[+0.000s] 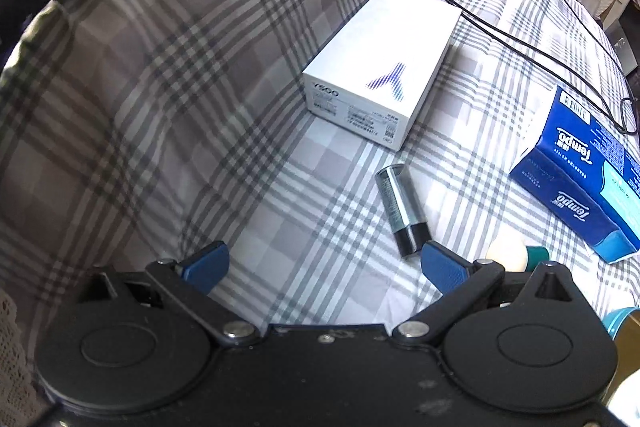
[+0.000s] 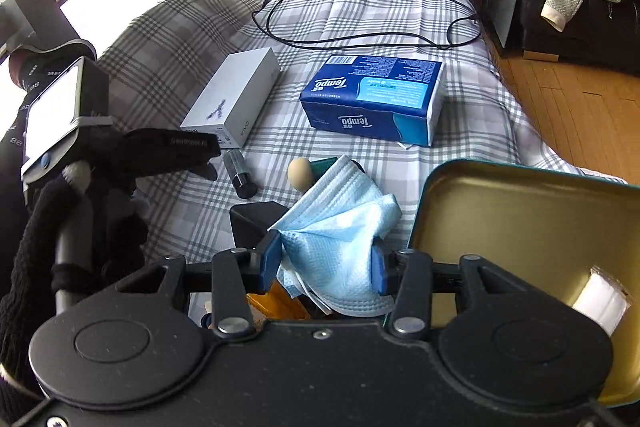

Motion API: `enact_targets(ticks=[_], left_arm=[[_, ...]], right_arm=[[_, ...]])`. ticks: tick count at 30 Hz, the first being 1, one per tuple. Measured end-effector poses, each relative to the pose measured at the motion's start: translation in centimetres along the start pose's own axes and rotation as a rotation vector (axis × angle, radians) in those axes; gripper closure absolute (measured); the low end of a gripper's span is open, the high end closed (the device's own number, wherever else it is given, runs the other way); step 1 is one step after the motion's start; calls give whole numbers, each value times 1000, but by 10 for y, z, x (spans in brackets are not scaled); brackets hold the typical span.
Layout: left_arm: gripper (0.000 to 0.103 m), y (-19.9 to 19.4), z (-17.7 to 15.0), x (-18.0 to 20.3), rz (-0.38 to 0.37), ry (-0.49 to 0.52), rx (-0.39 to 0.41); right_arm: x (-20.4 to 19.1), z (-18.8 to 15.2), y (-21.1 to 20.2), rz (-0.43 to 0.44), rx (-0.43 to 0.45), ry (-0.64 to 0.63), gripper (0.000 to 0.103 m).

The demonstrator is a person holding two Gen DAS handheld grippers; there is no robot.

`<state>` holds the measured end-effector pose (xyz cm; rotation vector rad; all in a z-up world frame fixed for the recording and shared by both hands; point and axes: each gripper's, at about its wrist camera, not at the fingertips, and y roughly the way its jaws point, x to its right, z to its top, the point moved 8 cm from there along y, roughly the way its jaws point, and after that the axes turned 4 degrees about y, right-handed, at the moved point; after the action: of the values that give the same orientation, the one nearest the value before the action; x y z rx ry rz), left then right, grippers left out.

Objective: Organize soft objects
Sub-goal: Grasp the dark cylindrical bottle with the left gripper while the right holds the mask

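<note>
Face mask (image 2: 336, 227), pale blue, light and floppy, hangs bunched in our right claw (image 2: 326, 261), pinched mid-fold over the bed (image 2: 400, 19); our left claw (image 1: 324, 263) is spread, empty.

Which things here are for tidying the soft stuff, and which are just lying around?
For the job:
- face mask, pinched in the right gripper
- open tin beside it
- tissue pack
- left gripper, open and holding nothing

Just lying about:
- white box
- black cable
- small tube
- egg-like ball
</note>
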<state>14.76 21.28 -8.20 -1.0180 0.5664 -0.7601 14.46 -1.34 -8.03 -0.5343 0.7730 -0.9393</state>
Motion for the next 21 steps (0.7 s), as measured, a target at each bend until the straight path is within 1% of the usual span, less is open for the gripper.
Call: enact_targets(ticks=[2,6,8,11,14,16,21], left_arm=[[1,12,11,11,0,12,8],[1,37,25,31,-13,55,-6],[1,51,28,38,-8,75,-16],[1,72,29,45,23,104,-48],[0,92,28,50,26,131,-71],[0,97,32,51,-2,114,-45],[0,106,35,44,-80,73,-65]], right_arm=[[5,-3,-2,3,2,10,57],[11,-6,-3,-1,9,11,57],[13,-8,-3,2,7,9,57],[15,-9,-1,14,0,11,57],[17,-11,3,27,-7,13,57],[18,-12,5,37,-13,17,57],[22,-12,7,64,-19,37,57]])
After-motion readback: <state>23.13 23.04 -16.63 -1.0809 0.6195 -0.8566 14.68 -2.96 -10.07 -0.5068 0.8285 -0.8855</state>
